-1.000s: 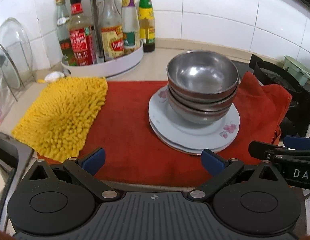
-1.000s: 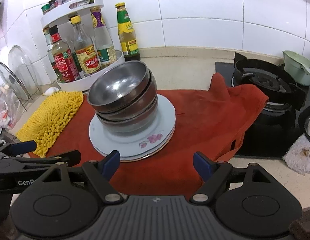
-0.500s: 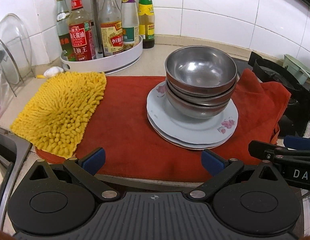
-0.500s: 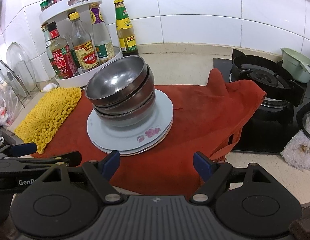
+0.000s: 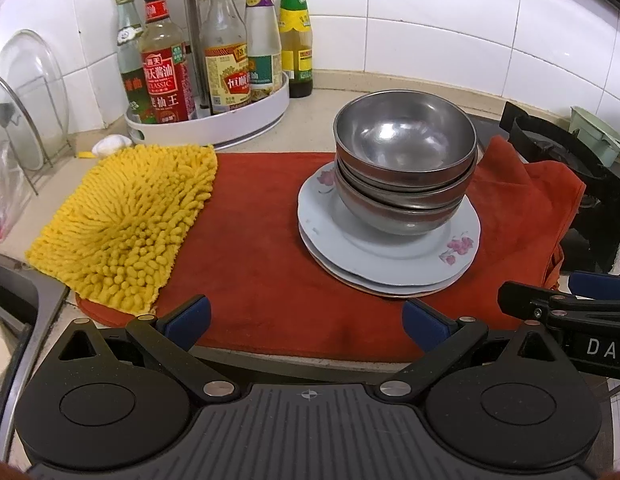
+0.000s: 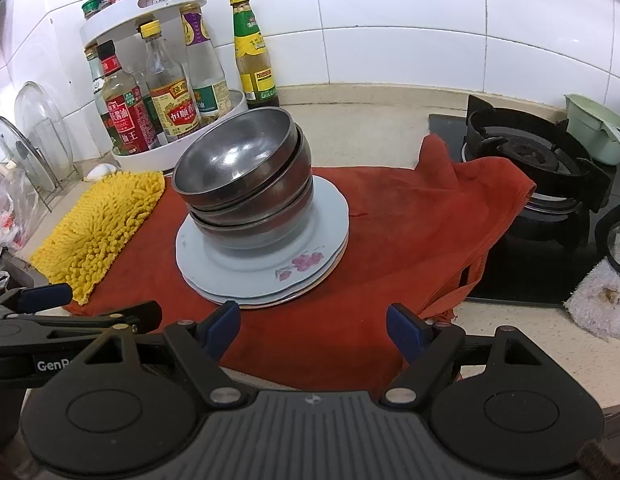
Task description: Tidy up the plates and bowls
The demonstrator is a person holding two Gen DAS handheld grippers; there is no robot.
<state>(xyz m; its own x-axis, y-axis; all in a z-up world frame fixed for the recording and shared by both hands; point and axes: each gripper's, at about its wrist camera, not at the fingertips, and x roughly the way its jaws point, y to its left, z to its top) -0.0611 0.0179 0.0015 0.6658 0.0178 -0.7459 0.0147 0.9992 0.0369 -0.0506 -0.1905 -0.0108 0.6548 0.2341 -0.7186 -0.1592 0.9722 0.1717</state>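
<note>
Red cloth (image 5: 269,280) — spread on the counter. Plates (image 5: 390,256) stacked at the cloth's middle; steel bowls (image 5: 406,168) nested on the plates. Left gripper (image 5: 305,318), right gripper (image 6: 313,330) — at the cloth's near edge, jaws wide apart, empty.

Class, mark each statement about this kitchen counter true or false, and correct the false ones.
1. The metal bowls are nested on the stacked plates. True.
2. The plates sit on the yellow chenille mat. False: they sit on the red cloth; the mat lies beside them.
3. The left gripper is open and empty. True.
4. The right gripper is clamped on a bowl. False: it is open, holding nothing.
5. The green-capped bottle lies on its side. False: it stands upright beside the white bottle rack.
</note>
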